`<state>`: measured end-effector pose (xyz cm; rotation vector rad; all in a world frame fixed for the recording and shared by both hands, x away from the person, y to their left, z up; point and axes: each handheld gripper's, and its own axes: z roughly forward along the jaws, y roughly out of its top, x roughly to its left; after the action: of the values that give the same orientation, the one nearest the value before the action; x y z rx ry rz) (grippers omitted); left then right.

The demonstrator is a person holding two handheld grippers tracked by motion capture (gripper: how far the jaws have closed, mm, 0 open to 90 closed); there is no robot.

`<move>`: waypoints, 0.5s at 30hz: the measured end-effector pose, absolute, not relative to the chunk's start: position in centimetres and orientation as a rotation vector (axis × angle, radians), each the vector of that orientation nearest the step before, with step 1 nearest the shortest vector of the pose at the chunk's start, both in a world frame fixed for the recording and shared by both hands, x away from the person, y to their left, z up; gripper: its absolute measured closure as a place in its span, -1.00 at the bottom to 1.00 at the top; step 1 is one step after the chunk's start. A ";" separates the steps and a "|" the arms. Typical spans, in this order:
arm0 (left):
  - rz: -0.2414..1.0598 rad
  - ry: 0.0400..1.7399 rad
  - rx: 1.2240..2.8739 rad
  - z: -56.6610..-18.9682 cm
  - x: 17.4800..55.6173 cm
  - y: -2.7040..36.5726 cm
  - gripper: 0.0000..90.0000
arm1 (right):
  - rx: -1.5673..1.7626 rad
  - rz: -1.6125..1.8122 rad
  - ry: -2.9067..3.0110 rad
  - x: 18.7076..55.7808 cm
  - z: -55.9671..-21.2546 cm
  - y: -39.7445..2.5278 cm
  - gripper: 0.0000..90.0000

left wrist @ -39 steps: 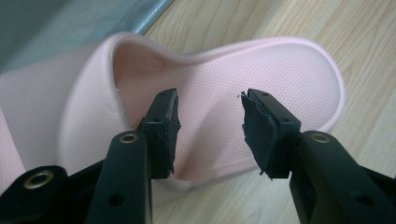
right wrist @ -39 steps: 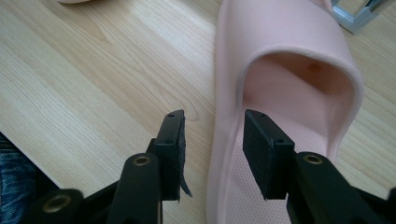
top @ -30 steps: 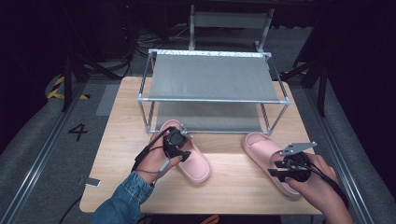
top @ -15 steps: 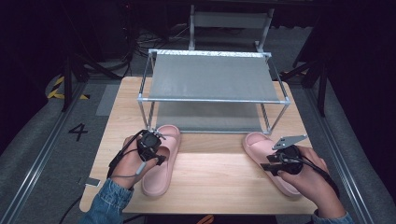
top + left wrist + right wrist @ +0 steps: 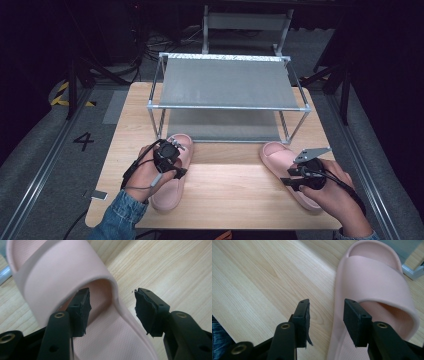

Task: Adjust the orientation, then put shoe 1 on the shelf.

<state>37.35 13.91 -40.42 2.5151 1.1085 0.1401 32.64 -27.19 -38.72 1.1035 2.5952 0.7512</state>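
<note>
1. Two pink slippers lie on the wooden tabletop (image 5: pixel 235 187), both just in front of the metal rack (image 5: pixel 225 95), with their toe ends towards it.
2. The left slipper (image 5: pixel 172 172) lies at the left, near the rack's front left leg, and the left gripper (image 5: pixel 169 155) is right over it.
3. In the left gripper view, the jaws stand open astride the strap's edge: one pad is tucked under the arch of the strap (image 5: pixel 62 272), while the other hangs outside over bare wood, clear of the slipper's side.
4. The right slipper (image 5: pixel 292 172) lies at the right, near the front right leg, well apart from its mate.
5. The right gripper (image 5: pixel 300 180) hovers at that slipper's inner side, and its jaws are open too.
6. In the right gripper view, one pad is over the tabletop and the other over the slipper's rim; whether it touches, I can't quite tell from here.
</note>
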 end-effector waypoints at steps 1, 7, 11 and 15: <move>0.146 1.117 2.519 -40.7 37.4 13.8 0.00 | 1.110 0.744 2.592 32.5 -38.7 -27.4 0.26; 0.170 1.146 2.518 -41.2 37.8 13.3 0.13 | 1.107 0.743 2.587 32.3 -38.6 -27.6 0.26; 0.180 1.131 2.498 -41.2 37.9 13.5 0.42 | 1.110 0.739 2.583 32.4 -38.7 -27.6 0.26; 0.151 1.128 2.482 -41.1 37.8 13.6 0.71 | 1.102 0.738 2.588 32.5 -38.7 -27.5 0.26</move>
<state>37.84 13.56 -41.07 2.4824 1.1275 0.1509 32.45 -27.50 -38.67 1.1022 2.5878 0.7382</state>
